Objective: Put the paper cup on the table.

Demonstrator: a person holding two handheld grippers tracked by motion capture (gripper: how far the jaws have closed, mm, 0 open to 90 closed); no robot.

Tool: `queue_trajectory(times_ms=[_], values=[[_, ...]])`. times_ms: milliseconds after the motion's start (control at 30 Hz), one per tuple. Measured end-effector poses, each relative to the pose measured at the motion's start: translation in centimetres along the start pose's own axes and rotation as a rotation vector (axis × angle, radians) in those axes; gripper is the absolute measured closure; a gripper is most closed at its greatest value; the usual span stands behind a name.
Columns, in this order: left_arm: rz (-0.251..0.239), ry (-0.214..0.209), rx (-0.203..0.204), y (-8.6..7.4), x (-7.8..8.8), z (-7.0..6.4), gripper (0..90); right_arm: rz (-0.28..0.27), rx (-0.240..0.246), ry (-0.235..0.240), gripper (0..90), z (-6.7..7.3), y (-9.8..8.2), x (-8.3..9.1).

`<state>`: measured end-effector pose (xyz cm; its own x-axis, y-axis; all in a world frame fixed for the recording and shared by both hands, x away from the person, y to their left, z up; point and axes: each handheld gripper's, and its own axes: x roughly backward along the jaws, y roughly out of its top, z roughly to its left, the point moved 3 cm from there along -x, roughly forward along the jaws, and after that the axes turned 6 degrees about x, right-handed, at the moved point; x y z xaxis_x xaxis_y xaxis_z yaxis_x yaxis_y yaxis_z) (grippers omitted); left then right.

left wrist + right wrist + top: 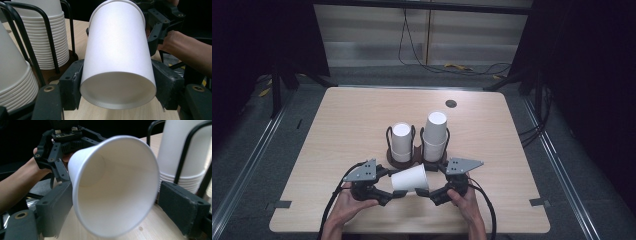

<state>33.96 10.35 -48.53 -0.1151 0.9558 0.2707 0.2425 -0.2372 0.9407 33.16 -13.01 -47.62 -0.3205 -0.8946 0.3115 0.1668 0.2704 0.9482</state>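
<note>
We hold the left gripper point(398, 194) at about seven o'clock on the table point(337, 120), its jaws clenched on the base end of a single paper cup point(410, 178); in the left gripper view both pads press the cup's point(117, 50) sides. The cup lies on its side in the air, just above the near middle of the table, bottom toward our left and mouth toward our right, so each hand can take one end.

Beyond it, toward twelve o'clock, a dark wire holder point(418, 159) keeps two stacks of cups point(401, 141) upright, the right stack point(435, 135) taller.

At about five o'clock our right gripper point(426, 192) meets the cup's rim. Its left pad touches the rim point(115, 187), while the right pad stands just off it, so we judge these jaws released, likely closing in to take the cup over.
</note>
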Motion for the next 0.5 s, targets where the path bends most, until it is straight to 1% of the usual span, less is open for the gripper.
queue_trajectory(times_ms=[100, 133, 200, 233, 333, 400, 500], values=[[0.007, -0.003, -0.004, -0.04, -0.09, -0.01, 33.3, 0.001, -0.004, 0.022, 12.5, -0.04, 0.24, -0.37], [0.005, -0.012, 0.000, -0.06, -0.14, -0.03, 33.3, 0.001, -0.004, 0.030, 12.3, -0.05, 0.26, -0.50], [-0.001, -0.011, 0.000, -0.04, -0.14, 0.01, 33.3, 0.005, -0.004, 0.036, 12.0, -0.08, 0.26, -0.66], [-0.003, -0.018, 0.002, -0.03, -0.15, 0.03, 33.3, 0.006, -0.010, 0.043, 12.0, -0.14, 0.22, -0.71], [0.000, -0.022, 0.001, -0.08, -0.28, 0.04, 33.3, 0.004, -0.017, 0.058, 12.4, -0.22, 0.19, -0.66], [-0.006, -0.029, 0.007, -0.11, -0.35, 0.09, 33.3, 0.003, -0.020, 0.060, 13.1, -0.24, 0.23, -0.55], [-0.005, -0.032, 0.004, -0.13, -0.35, 0.15, 33.3, 0.000, -0.036, 0.074, 14.1, -0.47, 0.24, -0.45]])
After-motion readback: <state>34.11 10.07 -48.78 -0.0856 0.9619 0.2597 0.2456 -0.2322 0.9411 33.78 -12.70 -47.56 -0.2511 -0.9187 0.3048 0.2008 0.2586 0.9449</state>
